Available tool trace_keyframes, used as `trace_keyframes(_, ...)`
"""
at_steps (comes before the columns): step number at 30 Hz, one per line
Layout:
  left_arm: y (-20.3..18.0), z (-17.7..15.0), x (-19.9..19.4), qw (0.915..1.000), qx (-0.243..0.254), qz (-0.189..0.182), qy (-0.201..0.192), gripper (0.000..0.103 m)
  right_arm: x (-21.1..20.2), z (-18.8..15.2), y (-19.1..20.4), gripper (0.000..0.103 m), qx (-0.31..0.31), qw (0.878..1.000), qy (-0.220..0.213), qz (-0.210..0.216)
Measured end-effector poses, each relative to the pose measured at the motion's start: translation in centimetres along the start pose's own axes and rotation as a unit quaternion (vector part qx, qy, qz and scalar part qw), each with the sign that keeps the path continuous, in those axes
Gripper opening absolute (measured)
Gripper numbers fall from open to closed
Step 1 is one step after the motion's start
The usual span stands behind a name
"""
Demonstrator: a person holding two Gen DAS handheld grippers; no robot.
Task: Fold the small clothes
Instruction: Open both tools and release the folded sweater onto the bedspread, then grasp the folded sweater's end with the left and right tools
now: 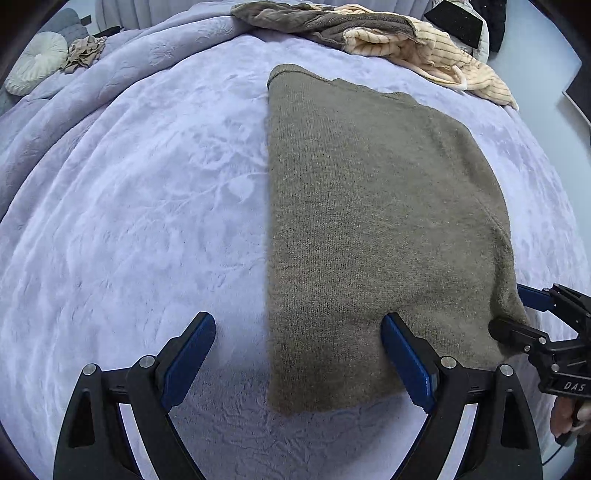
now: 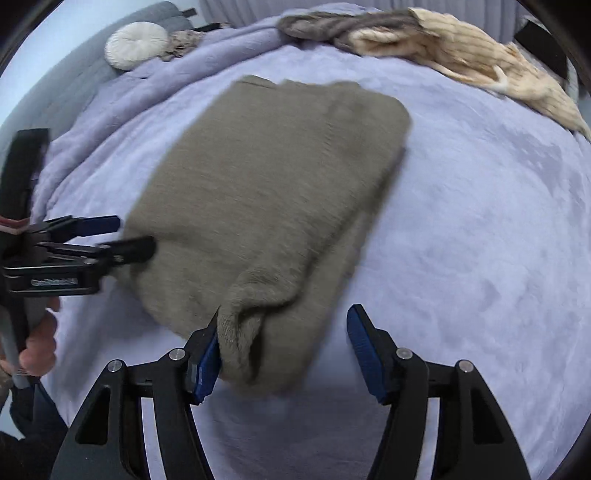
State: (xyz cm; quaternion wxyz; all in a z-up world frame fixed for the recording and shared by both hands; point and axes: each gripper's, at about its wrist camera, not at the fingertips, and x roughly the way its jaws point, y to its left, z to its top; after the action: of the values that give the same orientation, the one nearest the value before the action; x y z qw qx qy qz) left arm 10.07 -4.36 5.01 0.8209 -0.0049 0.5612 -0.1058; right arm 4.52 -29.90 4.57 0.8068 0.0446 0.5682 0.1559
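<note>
A long, olive-brown knitted garment [image 1: 369, 229], already folded into a narrow strip, lies flat on the lilac plush blanket of the bed [image 1: 129, 221], its near hem toward the person. That flat, squared lie suits a further fold along its length.

The left hand-held gripper [image 1: 298, 363] hangs over the garment's near left corner with its blue-padded jaws spread wide; one finger stands over the blanket, the other over the knit, and nothing is clamped. The straddle looks meant to pinch the left edge.

The right hand-held gripper [image 2: 282, 354] is at the garment's near right corner, jaws partly apart. A bunched lip of knit rests against its left pad, but the other pad stands clear, so the cloth is not gripped. This view is blurred.

Beyond the garment's far end lie a grey fleece piece [image 1: 295, 18] and a cream striped fleece piece [image 1: 436, 55], likely waiting their turn.

The right tool's body, seen from the left wrist, bears white letters "DAS".
</note>
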Motion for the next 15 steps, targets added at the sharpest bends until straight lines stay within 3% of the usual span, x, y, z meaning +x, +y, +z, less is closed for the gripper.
trace_keyframes(4, -0.6, 0.0, -1.0, 0.9997, 0.015, 0.013, -0.012, 0.092, -2.9, 0.0, 1.4, 0.068, -0.008, 0.999, -0.042, 0.001)
trace_keyframes(8, -0.6, 0.2, -1.5, 0.9995, 0.017, 0.016, -0.02, 0.092, -5.5, 1.0, 4.8, 0.069, -0.041, 0.994, -0.096, 0.038)
trace_keyframes(13, 0.4, 0.2, -1.2, 0.9997, 0.007, 0.022, -0.013, 0.092, -2.7, 1.3, 6.3, 0.069, -0.054, 0.991, -0.058, 0.108)
trace_keyframes(14, 0.6, 0.2, -1.0, 0.9998, 0.007, 0.015, -0.009, 0.092, -1.7, 1.3, 6.0, 0.069, -0.05, 0.992, -0.046, 0.102)
trace_keyframes(15, 0.7, 0.1, -0.8, 0.9999, 0.007, 0.01, -0.006, 0.092, -0.6, 1.2, 5.4, 0.069, -0.046, 0.996, -0.038, 0.07)
